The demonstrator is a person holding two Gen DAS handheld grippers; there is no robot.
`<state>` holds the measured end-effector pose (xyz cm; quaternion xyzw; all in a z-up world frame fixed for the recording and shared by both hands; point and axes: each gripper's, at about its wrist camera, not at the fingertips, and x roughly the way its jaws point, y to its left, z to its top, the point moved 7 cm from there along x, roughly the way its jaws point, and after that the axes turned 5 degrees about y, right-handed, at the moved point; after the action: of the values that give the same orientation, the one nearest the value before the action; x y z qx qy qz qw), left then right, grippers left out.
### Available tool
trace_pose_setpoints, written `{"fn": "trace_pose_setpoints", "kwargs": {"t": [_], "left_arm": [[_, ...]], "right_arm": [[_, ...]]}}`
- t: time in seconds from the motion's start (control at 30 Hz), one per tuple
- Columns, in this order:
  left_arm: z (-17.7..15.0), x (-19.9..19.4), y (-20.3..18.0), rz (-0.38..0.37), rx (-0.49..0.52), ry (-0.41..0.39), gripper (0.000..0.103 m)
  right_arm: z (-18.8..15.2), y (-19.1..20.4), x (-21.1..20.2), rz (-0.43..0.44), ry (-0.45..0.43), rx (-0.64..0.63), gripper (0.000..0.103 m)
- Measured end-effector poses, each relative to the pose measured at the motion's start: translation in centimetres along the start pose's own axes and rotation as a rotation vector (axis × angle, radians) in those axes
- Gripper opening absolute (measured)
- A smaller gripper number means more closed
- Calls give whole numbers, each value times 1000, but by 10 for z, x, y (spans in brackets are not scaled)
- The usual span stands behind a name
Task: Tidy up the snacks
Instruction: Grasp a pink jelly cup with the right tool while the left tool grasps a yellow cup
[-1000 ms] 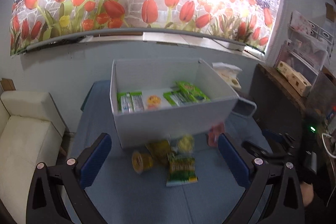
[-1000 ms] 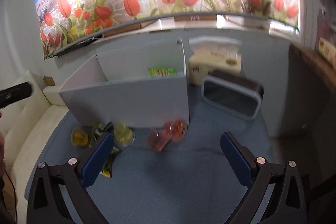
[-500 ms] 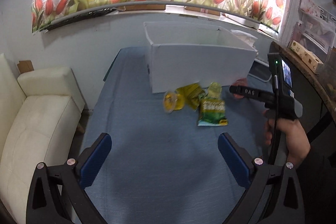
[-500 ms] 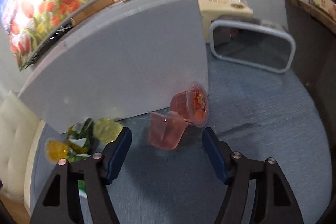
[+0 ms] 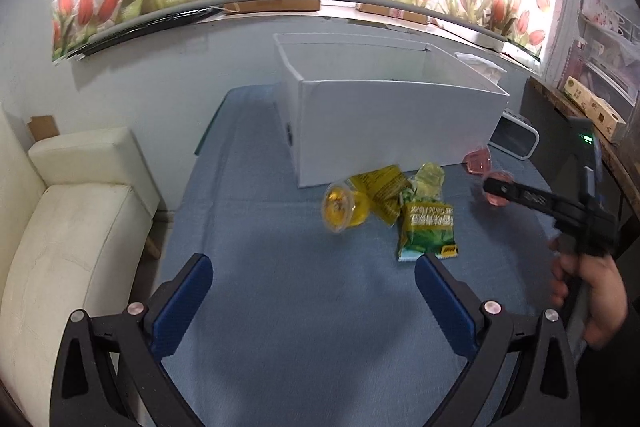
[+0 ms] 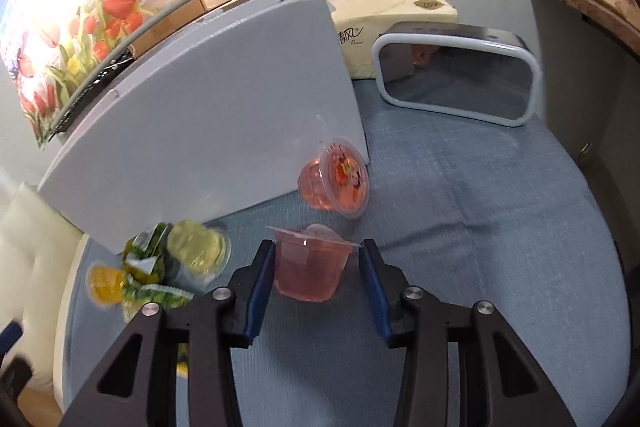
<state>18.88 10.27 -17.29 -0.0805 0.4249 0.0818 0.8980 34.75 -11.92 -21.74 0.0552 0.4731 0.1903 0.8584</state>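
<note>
A pink jelly cup (image 6: 306, 275) stands upright on the blue tablecloth. My right gripper (image 6: 317, 247) straddles it, its jaws closing, and both blue pads touch the cup's rim. A second pink cup (image 6: 340, 179) lies on its side against the white box (image 6: 200, 107). In the left wrist view the right gripper (image 5: 496, 189) reaches in from the right, held by a hand. My left gripper (image 5: 312, 267) hangs open over bare cloth, short of a yellow jelly cup (image 5: 340, 207), a yellow packet (image 5: 380, 191), a green packet (image 5: 428, 231) and a pale cup (image 5: 430, 177).
The white box (image 5: 392, 131) stands at the back of the table, its inside hidden. A white-rimmed grey container (image 6: 452, 83) and a tissue pack (image 6: 392, 23) sit right of it. A cream sofa (image 5: 60, 227) borders the left side, a dark cabinet (image 5: 560, 131) the right.
Both grippers have dropped toward the table. The right gripper's jaws went from wide open to narrow around the upright pink cup. The left gripper stayed open and now looks at the box's side.
</note>
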Motion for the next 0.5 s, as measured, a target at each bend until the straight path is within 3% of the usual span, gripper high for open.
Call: {"fn": "trace_pose_setpoints", "kwargs": {"t": [0.23,0.5], "left_arm": [[28,52,-13,39,43,28,103],[34,112,-16,113,66,104,103]], "right_arm": [[-34,5,-50,57,-7,-56,47],[-60,17,-92,91,-33,-103,47]]}}
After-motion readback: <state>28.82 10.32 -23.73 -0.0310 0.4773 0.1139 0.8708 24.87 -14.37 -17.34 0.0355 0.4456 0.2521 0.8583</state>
